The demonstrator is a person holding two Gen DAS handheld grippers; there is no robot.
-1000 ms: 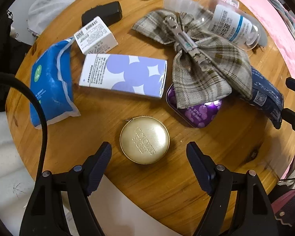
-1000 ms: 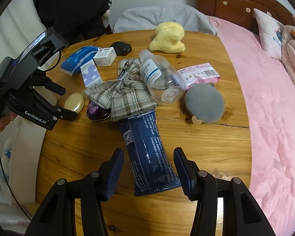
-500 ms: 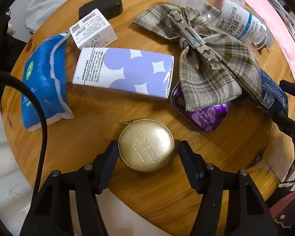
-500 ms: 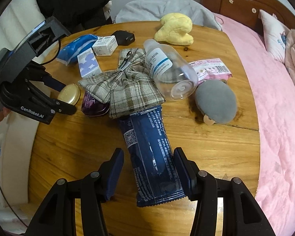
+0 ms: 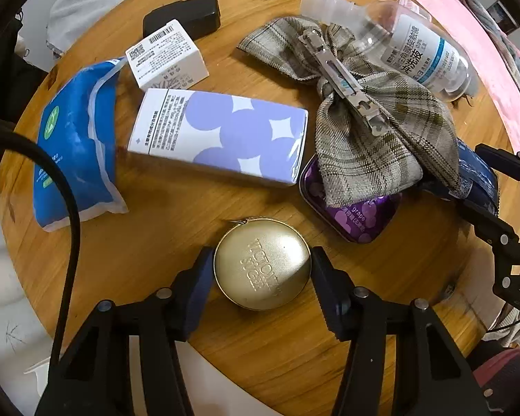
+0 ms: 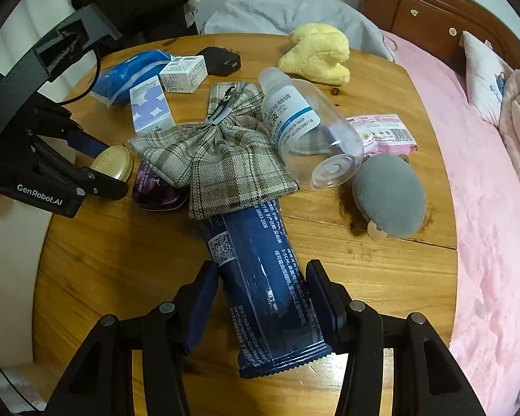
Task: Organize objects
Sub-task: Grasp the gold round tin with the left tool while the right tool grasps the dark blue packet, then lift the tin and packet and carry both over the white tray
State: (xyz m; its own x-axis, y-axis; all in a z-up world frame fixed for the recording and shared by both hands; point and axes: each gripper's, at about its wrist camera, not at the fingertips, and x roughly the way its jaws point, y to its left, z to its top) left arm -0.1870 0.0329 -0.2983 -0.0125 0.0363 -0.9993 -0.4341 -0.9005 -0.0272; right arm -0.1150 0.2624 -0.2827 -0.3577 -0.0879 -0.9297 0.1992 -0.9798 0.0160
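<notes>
A round wooden table [image 6: 128,277] stands beside a bed with a pink cover [image 6: 485,187] and a dark wooden headboard [image 6: 416,10]. On it, the round gold metal tin [image 5: 262,263] sits between the fingers of the left gripper [image 5: 262,264], whose pads touch or nearly touch its sides. The right gripper [image 6: 262,293] straddles the dark blue foil packet [image 6: 263,287], spread, with small gaps either side. A plaid fabric bow with a metal clip [image 5: 360,104] hides the packet's far end and half covers a purple tin [image 5: 353,215].
</notes>
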